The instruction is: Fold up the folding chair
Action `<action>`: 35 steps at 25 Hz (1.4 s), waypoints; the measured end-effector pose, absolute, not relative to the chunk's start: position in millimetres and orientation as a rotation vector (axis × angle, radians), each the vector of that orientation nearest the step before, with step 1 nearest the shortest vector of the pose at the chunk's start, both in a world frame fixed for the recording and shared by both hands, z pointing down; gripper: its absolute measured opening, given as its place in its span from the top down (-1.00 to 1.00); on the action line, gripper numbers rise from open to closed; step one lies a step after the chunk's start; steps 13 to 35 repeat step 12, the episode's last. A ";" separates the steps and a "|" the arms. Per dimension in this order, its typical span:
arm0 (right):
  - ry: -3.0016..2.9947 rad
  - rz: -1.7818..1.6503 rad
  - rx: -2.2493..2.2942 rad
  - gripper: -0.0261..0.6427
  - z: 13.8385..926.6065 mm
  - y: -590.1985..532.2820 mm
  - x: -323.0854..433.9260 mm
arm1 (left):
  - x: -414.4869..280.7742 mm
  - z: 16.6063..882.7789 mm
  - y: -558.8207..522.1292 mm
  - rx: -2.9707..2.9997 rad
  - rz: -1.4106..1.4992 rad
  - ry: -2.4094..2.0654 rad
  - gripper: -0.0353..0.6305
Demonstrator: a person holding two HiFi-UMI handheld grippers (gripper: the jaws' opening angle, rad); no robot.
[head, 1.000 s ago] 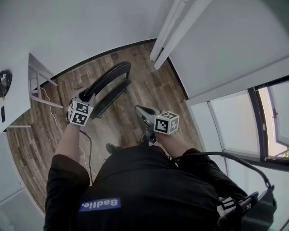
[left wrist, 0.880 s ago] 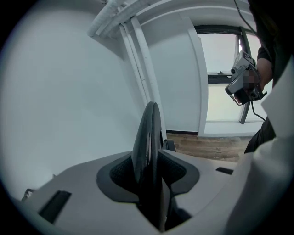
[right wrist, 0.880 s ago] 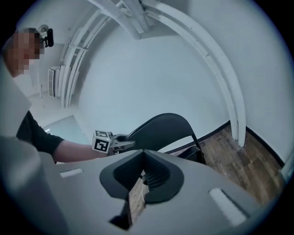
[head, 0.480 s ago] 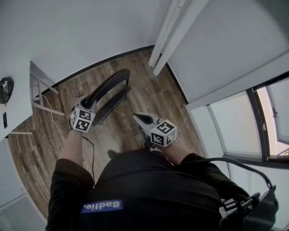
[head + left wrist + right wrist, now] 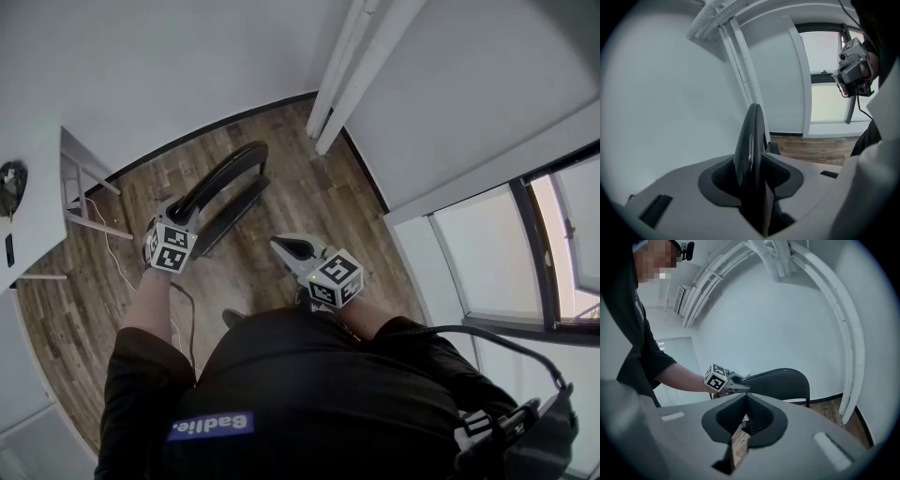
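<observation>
The black folding chair (image 5: 228,172) stands folded flat on the wood floor, close to the white wall. My left gripper (image 5: 185,203) is shut on the top edge of its backrest. In the left gripper view the chair (image 5: 751,136) runs edge-on between the pads of the left gripper (image 5: 753,176), which press on both sides. My right gripper (image 5: 280,247) hangs in the air to the right of the chair, shut, with nothing in it. The right gripper view shows the chair's backrest (image 5: 785,380) ahead, with the left gripper (image 5: 739,384) on its left end, beyond the right gripper (image 5: 746,422).
A white table (image 5: 30,202) with thin legs stands at the left, and a cable (image 5: 114,255) trails over the floor beside it. White pipes (image 5: 343,73) run down the room's corner behind the chair. A window (image 5: 511,248) fills the right wall. My shoe (image 5: 233,319) is near the chair.
My right gripper has risen a little, shifted left and rolled about its own axis. The left gripper keeps its hold on the chair, which stays where it was.
</observation>
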State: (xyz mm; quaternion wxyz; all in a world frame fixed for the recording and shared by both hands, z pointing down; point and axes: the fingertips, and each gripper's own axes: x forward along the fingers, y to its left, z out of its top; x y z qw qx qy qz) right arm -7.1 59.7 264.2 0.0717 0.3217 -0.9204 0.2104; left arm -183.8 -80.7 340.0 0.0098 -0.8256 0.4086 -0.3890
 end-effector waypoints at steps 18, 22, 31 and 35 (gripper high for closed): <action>-2.745 0.659 0.967 0.92 273.3 67.2 -6.4 | -184.8 339.2 -81.1 -2.559 -1.214 1.283 0.49; -2.745 0.659 0.967 0.92 273.3 67.2 -6.4 | -184.8 339.2 -81.1 -2.559 -1.214 1.283 0.49; -2.745 0.659 0.967 0.92 273.3 67.2 -6.4 | -184.8 339.2 -81.1 -2.559 -1.214 1.283 0.49; -2.745 0.659 0.967 0.92 273.3 67.2 -6.4 | -184.8 339.2 -81.1 -2.559 -1.214 1.283 0.49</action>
